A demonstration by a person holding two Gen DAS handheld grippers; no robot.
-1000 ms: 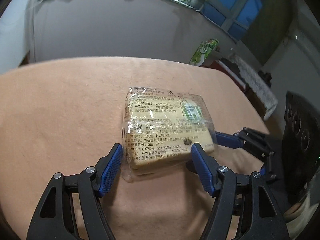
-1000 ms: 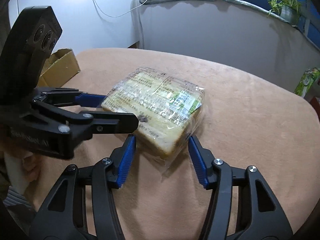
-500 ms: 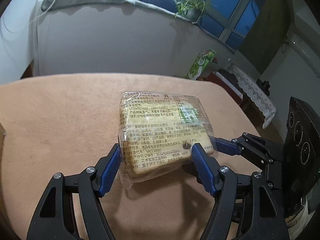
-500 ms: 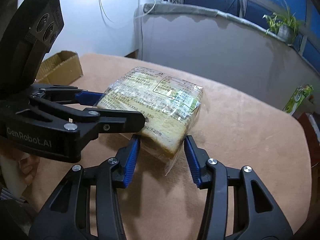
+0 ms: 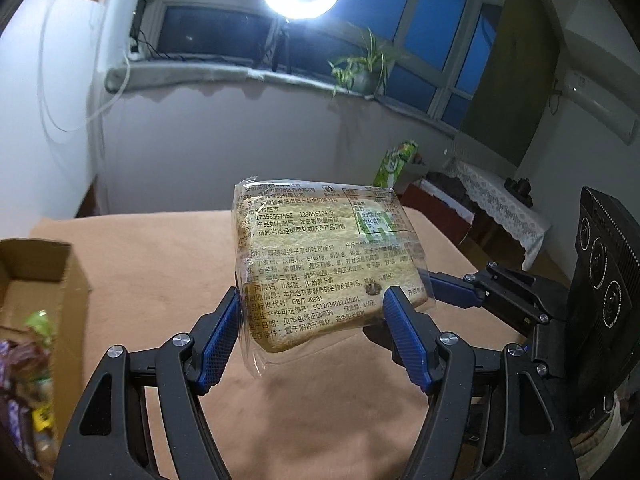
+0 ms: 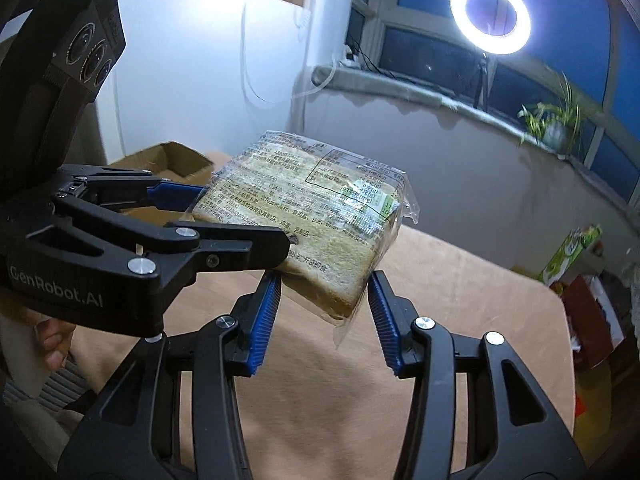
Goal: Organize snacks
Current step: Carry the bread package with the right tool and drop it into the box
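Bread pack [image 5: 324, 264], sliced toast sealed in clear printed wrap, hangs in the air above the tan-covered table [image 5: 160, 264], clamped from two sides by the tools in my hands.

Going left to right in my left wrist view: an open cardboard box [image 5: 44, 276] sits at the table's left edge with bright snack wrappers [image 5: 28, 364] inside it. My left gripper [image 5: 310, 332] comes next, its blue pads [image 5: 218, 344] pressed against the near end of the pack, so it is grasping the bread. Beyond the pack, a green snack bag [image 5: 394, 162] stands upright on furniture past the table. At the far right my right gripper [image 5: 452, 292] reaches in from the side, its blue finger touching the pack's right edge.

In my right wrist view, my left hand [image 6: 52, 336] shows at the left edge under the left gripper's black body, whose fingers [image 6: 224, 246] close on the pack's left end. My right gripper [image 6: 326, 302] sits lower centre; its jaws have just been closing, and the pack's lower corner and loose wrap lie between the pads, which pinch it. The pack [image 6: 316, 216] tilts, its far end raised. A lit ring light [image 6: 490, 20] glows at a dark window, with a potted plant [image 6: 556, 124] on the sill to its right.
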